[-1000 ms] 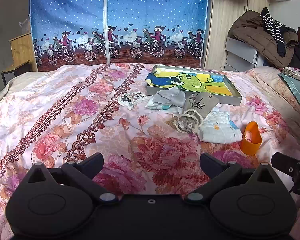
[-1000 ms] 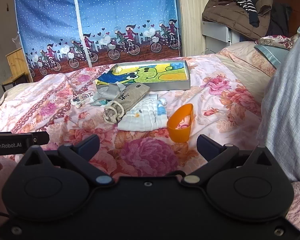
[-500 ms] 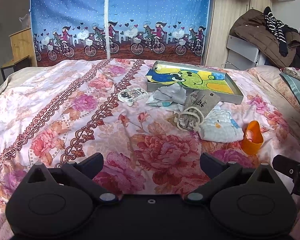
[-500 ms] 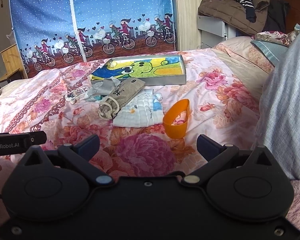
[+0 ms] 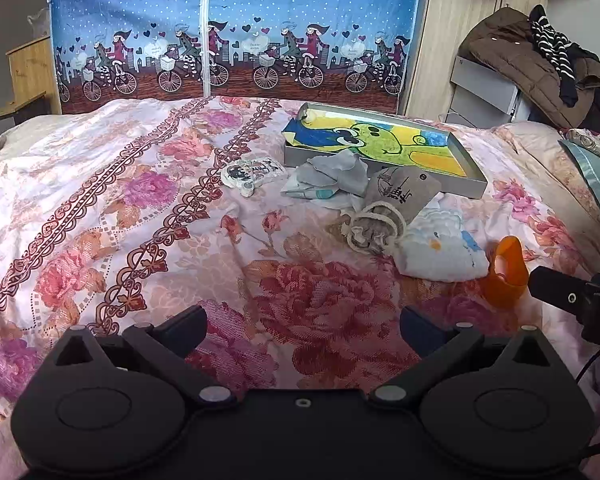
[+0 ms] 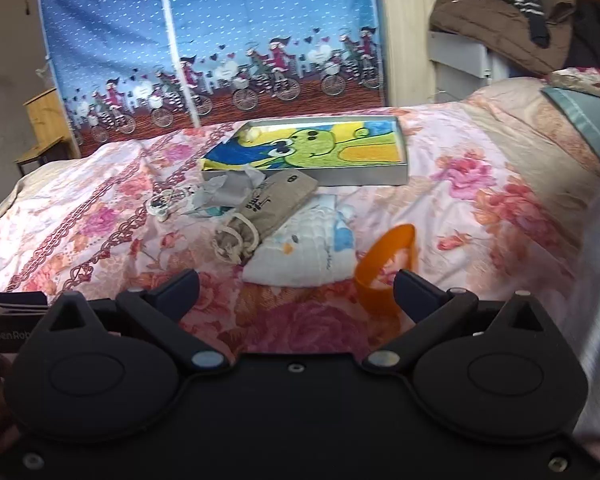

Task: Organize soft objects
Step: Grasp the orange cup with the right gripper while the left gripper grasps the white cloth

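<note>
My left gripper (image 5: 302, 330) and right gripper (image 6: 296, 290) both gape wide at the bottom of their frames, holding nothing. Centre-right in the left view lies the soft pile: a crumpled grey cloth (image 5: 336, 174), a coarse drawstring pouch (image 5: 396, 204) with rope cord, and a quilted white cloth (image 5: 440, 248), each touching the next. A small printed pouch (image 5: 252, 172) sits apart, left. A translucent orange cup (image 5: 506, 272) stands beside the quilted one. Behind, a shallow cartoon-lined tray (image 5: 476, 184) rests on the rumpled floral bedspread (image 5: 140, 220); a bicycle-print curtain (image 5: 236, 32) fills the top.
</note>
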The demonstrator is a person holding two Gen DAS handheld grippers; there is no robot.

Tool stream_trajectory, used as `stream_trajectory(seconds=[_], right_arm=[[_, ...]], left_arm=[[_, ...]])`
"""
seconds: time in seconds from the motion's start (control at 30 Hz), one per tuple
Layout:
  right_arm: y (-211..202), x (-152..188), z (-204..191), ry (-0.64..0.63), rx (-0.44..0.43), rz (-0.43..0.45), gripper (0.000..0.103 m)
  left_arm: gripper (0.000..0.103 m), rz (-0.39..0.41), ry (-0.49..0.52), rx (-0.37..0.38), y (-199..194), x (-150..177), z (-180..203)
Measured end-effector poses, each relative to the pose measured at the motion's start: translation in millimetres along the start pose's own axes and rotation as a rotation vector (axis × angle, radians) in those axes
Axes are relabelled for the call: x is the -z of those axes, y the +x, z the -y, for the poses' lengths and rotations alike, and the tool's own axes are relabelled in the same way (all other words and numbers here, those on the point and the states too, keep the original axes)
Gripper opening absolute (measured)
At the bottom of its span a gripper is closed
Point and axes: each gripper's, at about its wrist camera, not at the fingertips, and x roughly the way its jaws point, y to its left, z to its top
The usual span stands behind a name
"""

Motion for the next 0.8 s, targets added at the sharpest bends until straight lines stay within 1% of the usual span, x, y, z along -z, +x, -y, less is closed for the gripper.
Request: stream_trajectory(seconds=[0.07,0.13,0.23,0.33,0.4,0.43,0.5,0.57,0.6,0.7,0.8], right_arm=[[12,-11,5,-0.027,0.025,-0.024,0.103],[24,-22,12,-0.052,0.075,-0.035,0.103],[48,-34,23,-0.095,0.118,-0.095,0.103],[67,-37,36,-0.090,0.126,-0.132,0.103],[74,-30,42,-0.088,0.111,-0.137,0.103],[77,-25,43,-0.093,0.119,-0.137,0.103],[86,-15,47,-0.106,0.162,-0.151,0.103],[95,-8,50,-0.107,0.164,-0.181,0.103],[97,-6,52,-0.092,0.152,-0.182,0.103],[103,-3,60,-0.031,0.113,-0.181,0.103],[106,3,57,-0.041,0.095,-0.192,0.102]], left_arm=[[0.102,-0.010,0.004,0.009,10,-5,1],[0.102,-0.011,0.032,0.028,21,-9,5],[0.102,0.005,0.081,0.078,37,-16,12],[0.102,0.031,0.126,0.145,54,-22,19],[0.102,0.046,0.130,0.210,66,-26,21],[0.102,0.040,0.123,0.253,73,-29,23],[0.102,0.000,0.084,0.333,92,-38,25],[0.102,-0.052,0.021,0.381,108,-44,28],[0.102,-0.078,-0.011,0.396,118,-47,31],[0.101,-0.133,-0.054,0.404,144,-51,42],[0.097,-0.206,-0.099,0.433,166,-49,50]])
